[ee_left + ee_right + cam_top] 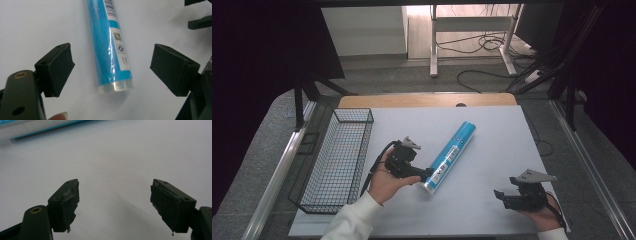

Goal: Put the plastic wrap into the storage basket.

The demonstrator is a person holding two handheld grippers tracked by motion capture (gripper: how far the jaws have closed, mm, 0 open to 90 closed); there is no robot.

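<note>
A blue tube (451, 154) with a white label and a clear wrap lies slantwise on the white table top (492, 145), its near end toward the person. In the left gripper view the tube (107, 45) runs up between the jaws, which stand wide apart on either side of its near end without touching it. My left gripper (424, 174) (111, 57) is open at that end. My right gripper (501, 196) (115, 186) is open near the front right of the table, with bare table between its pads. The tube (37, 127) lies blurred across the top left of the right gripper view.
A black wire basket (337, 160) stands along the table's left side, with nothing seen in it. A wooden edge (427, 100) runs along the back of the table. The right gripper's jaws (198, 22) appear at the top right of the left gripper view.
</note>
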